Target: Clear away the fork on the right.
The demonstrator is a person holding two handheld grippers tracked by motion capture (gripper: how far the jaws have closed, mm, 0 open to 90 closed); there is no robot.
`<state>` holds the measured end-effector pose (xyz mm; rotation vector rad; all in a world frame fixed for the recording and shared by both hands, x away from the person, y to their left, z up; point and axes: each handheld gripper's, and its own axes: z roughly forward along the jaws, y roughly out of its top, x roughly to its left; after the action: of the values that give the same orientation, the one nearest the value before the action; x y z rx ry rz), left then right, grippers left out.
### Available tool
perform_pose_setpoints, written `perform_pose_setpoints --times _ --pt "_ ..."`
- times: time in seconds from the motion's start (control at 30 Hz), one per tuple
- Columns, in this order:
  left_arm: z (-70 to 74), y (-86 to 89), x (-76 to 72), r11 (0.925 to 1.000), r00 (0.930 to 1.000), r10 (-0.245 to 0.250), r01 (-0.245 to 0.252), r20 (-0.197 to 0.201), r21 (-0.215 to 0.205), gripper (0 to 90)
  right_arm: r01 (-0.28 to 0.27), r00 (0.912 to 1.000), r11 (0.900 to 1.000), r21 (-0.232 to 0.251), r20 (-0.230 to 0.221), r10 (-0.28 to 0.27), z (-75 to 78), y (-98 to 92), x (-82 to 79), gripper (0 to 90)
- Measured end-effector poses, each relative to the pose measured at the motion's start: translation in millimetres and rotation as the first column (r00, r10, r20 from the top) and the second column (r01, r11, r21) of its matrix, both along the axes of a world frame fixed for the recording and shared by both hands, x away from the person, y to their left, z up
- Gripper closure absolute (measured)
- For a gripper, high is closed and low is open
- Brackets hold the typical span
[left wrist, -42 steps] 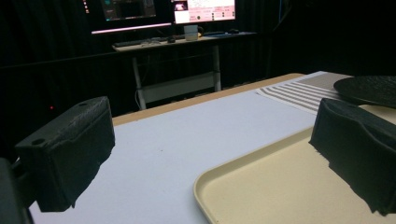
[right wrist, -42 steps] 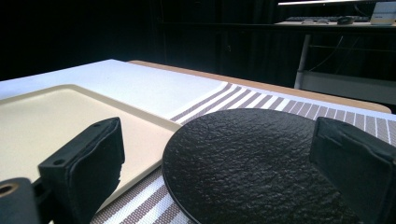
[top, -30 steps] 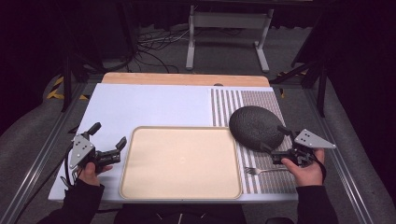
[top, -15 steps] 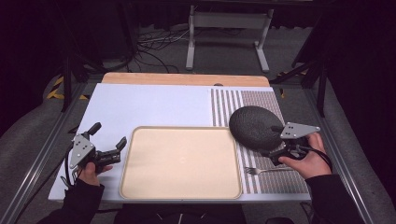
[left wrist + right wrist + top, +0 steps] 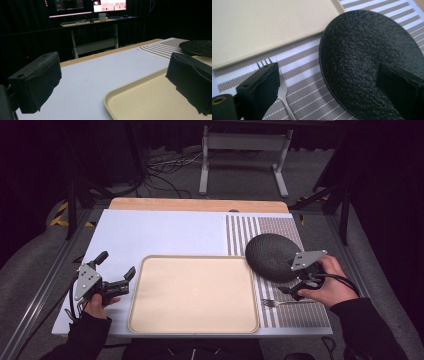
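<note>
Beyond the wooden far edge of the table (image 5: 200, 204), dark curtains closed off the room, cables (image 5: 167, 167) sprawled across grey carpet (image 5: 240, 177) beside a white metal stand (image 5: 243, 142), and lit monitors (image 5: 87, 4) glowed over a desk (image 5: 97, 22).

Around the right tongs (image 5: 295, 287) room is tight, with the black plate (image 5: 272, 256) at 11 o'clock and the fork (image 5: 280, 303) at 7 o'clock, while the surface (image 5: 165, 232) at 12 o'clock of the tray (image 5: 194, 292) lies open.
</note>
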<state>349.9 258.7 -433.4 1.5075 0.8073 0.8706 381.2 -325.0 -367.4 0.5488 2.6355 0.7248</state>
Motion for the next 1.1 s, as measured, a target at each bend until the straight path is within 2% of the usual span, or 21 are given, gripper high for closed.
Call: perform_pose_setpoints --times 0.3,0.43,0.53,0.6,0.67,0.73,0.77,0.8,0.87,0.93,1.1 --pt "0.2 0.4 0.0 1.0 1.0 0.001 -0.001 0.001 0.0 0.5 -0.048 0.9966 0.993 -0.111 -0.073 0.04 1.5 6.7 2.6 6.9" --pt "0.1 0.3 0.0 1.0 1.0 0.001 -0.001 0.001 -0.003 0.5 -0.076 0.9912 0.98 -0.185 -0.121 0.054 -0.5 10.6 3.3 7.3" --pt "0.2 0.5 0.0 1.0 1.0 0.001 -0.001 0.0 0.0 0.5 -0.108 0.9864 0.971 -0.212 -0.145 0.078 -1.4 13.1 4.0 8.4" --pt "0.2 0.5 0.0 1.0 1.0 0.002 -0.002 0.0 0.001 0.5 -0.109 0.9866 0.97 -0.219 -0.143 0.078 -1.7 13.8 4.4 8.4" --pt "0.1 0.5 0.1 1.0 1.0 0.001 -0.001 0.0 -0.001 0.5 -0.108 0.9847 0.965 -0.238 -0.159 0.071 -1.6 14.8 3.9 8.4" --pt "0.1 0.5 0.1 1.0 1.0 0.001 -0.001 -0.001 -0.001 0.5 -0.122 0.9817 0.956 -0.266 -0.175 0.077 -3.0 14.8 4.4 8.5" --pt "0.1 0.5 0.1 1.0 1.0 0.001 -0.001 -0.001 -0.001 0.5 -0.122 0.9817 0.956 -0.266 -0.175 0.077 -3.0 14.8 4.4 8.5" --pt "0.1 0.4 0.0 1.0 1.0 0.001 -0.001 -0.002 0.0 0.5 -0.135 0.9773 0.949 -0.284 -0.196 0.08 -3.5 14.4 4.7 8.6" --pt "-0.1 0.2 0.2 1.0 1.0 0.0 0.0 -0.002 0.0 0.5 -0.133 0.9772 0.949 -0.288 -0.198 0.077 -4.2 14.3 4.5 8.6" --pt "-0.1 0.1 0.2 1.0 1.0 0.0 0.0 -0.003 0.0 0.5 -0.14 0.9742 0.941 -0.308 -0.213 0.075 -5.8 14.3 4.7 8.8" --pt "-0.2 0.1 0.3 1.0 1.0 0.0 0.0 -0.003 0.0 0.5 -0.15 0.97 0.933 -0.327 -0.231 0.075 -8.4 15.2 5.0 9.6"
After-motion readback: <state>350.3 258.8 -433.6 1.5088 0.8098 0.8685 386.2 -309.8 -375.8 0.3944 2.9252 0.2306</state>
